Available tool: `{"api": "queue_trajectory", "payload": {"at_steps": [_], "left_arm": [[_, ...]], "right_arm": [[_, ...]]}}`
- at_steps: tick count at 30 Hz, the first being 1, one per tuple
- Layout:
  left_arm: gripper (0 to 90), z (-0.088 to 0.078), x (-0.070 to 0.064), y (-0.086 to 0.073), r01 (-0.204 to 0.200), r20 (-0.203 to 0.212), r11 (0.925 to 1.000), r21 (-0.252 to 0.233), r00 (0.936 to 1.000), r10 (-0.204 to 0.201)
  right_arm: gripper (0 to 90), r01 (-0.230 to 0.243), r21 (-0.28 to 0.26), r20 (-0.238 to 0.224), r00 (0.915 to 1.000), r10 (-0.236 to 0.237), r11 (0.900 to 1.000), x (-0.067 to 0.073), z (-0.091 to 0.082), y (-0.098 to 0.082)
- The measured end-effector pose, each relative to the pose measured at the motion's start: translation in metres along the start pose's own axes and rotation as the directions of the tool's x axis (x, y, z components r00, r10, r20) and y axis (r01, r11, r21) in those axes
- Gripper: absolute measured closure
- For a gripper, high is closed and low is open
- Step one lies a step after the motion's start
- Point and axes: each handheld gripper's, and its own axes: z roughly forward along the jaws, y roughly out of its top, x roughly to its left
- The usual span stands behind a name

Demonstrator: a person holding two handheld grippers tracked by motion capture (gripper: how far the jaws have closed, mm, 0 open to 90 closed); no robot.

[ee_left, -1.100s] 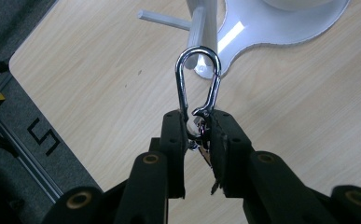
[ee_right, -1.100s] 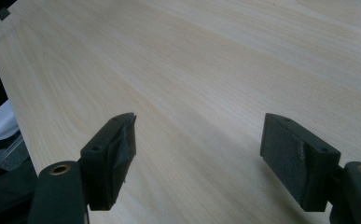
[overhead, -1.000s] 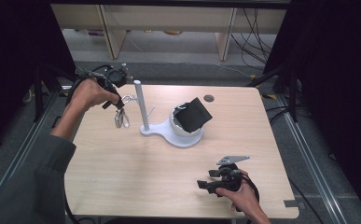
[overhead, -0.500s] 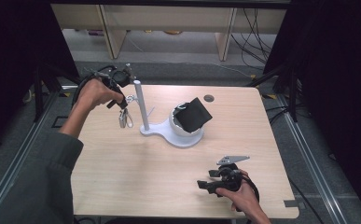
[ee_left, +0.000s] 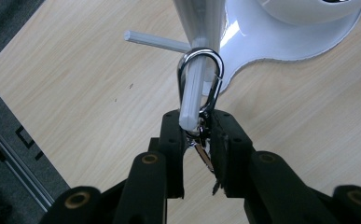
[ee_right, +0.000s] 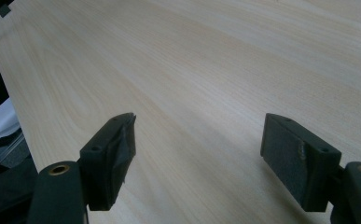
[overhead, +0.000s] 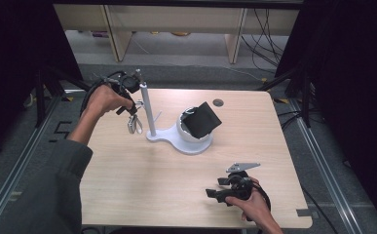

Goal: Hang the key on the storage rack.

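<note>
A white stand (overhead: 162,136) with a thin upright post (overhead: 147,105) stands at the table's middle left. In the left gripper view a silver carabiner (ee_left: 201,77) is looped over a short white peg (ee_left: 192,98) that sticks out from the post. My left gripper (ee_left: 197,135) is shut on the carabiner's lower end. From above, the left gripper (overhead: 131,113) points down just left of the post, with the carabiner (overhead: 134,126) below it. My right gripper (overhead: 214,188) rests near the front edge, open (ee_right: 197,140), with bare wood between its jaws.
The stand's base carries a white round bowl (overhead: 188,134) with a black, tilted block (overhead: 203,119) in it. A second peg (ee_left: 155,41) points sideways lower on the post. A dark hole (overhead: 218,102) marks the table's back. Metal rails run along both sides.
My left hand has shifted a little to the right, bringing the carabiner closer to the post. The right hand has stayed still.
</note>
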Motion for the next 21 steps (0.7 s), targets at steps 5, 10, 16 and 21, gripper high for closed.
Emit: {"api": "queue_trajectory", "payload": {"at_steps": [5,10,16,21], "left_arm": [[73.7,0.002,0.002,-0.002,0.011,0.008,0.9999,-0.012,0.9999,-0.011],[69.9,0.001,0.002,-0.006,0.009,0.014,0.9999,-0.011,0.9999,-0.009],[60.9,-0.002,0.002,-0.013,0.028,0.034,0.9995,-0.014,0.9991,-0.027],[49.8,-0.005,0.000,-0.018,0.042,0.043,0.9982,-0.042,0.9983,-0.040]], "right_arm": [[27.2,0.004,-0.004,0.002,1.0000,-0.004,1.000,-0.001,0.000,0.000],[27.1,0.011,0.003,0.003,0.9999,-0.011,1.000,-0.001,0.000,0.000],[27.1,0.001,-0.002,-0.006,1.0000,-0.001,1.000,-0.001,-0.001,0.000],[27.2,0.005,-0.010,0.005,1.0000,-0.005,1.000,-0.002,-0.002,0.001]]}}
